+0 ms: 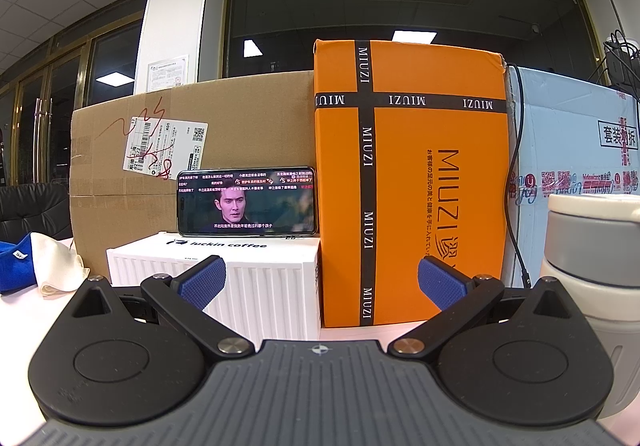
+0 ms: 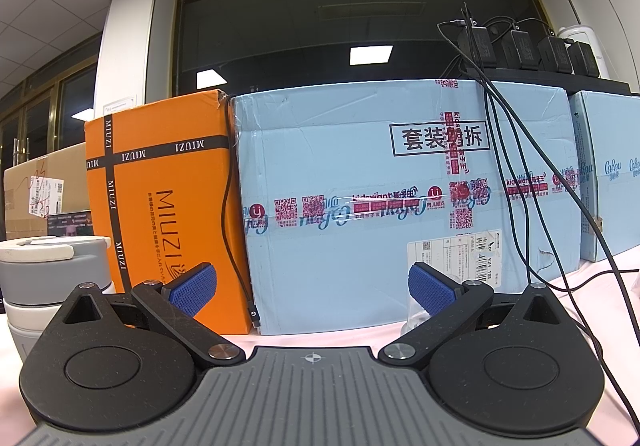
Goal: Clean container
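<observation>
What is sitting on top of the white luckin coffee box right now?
A smartphone stands on its long edge on the luckin coffee box, screen playing a video, apparently leaning back against the cardboard box. Its base and the box top behind it are hidden.

Container [image 1: 592, 270] at far right of the table [image 1: 24, 326], before the taped carton [image 1: 576, 150]; MIUZI box [image 1: 408, 182] left of it, then phone [image 1: 246, 201] atop the ribbed box [image 1: 256, 286], cardboard carton [image 1: 132, 182] behind.

An orange MIUZI box [image 1: 408, 182] stands upright at frame centre, a brown carton [image 1: 192, 150] to its left. Lower centre-left, a phone [image 1: 246, 202] rests on a white luckin coffee box [image 1: 256, 286]. In the right wrist view, a pale blue carton [image 2: 400, 206] fills the middle.
</observation>
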`<action>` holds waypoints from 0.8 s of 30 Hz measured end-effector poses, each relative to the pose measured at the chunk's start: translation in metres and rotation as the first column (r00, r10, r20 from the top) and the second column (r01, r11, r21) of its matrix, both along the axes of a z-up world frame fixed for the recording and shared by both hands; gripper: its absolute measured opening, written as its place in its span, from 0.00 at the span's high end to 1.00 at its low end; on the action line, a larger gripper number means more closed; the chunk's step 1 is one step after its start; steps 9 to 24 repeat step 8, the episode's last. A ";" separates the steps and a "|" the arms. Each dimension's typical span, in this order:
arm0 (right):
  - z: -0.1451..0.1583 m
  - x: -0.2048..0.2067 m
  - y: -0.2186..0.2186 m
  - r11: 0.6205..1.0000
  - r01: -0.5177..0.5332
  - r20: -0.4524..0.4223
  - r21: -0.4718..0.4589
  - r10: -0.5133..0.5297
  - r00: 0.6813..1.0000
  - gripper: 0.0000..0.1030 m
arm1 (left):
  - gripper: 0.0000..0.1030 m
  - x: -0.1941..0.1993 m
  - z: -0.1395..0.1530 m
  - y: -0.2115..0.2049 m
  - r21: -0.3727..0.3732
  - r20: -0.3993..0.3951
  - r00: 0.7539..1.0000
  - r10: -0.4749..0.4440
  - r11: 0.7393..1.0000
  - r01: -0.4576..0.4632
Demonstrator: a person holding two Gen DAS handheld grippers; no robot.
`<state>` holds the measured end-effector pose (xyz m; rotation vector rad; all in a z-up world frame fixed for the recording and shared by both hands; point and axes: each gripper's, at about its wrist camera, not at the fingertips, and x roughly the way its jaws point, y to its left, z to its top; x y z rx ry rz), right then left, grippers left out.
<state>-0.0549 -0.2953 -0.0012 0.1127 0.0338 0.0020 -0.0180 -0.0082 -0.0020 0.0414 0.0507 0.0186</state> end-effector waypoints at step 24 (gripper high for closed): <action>0.000 0.000 0.000 1.000 -0.001 -0.002 0.001 0.001 1.000 0.00 | 0.00 0.000 0.000 0.000 0.000 0.001 1.000 0.000 1.000 0.000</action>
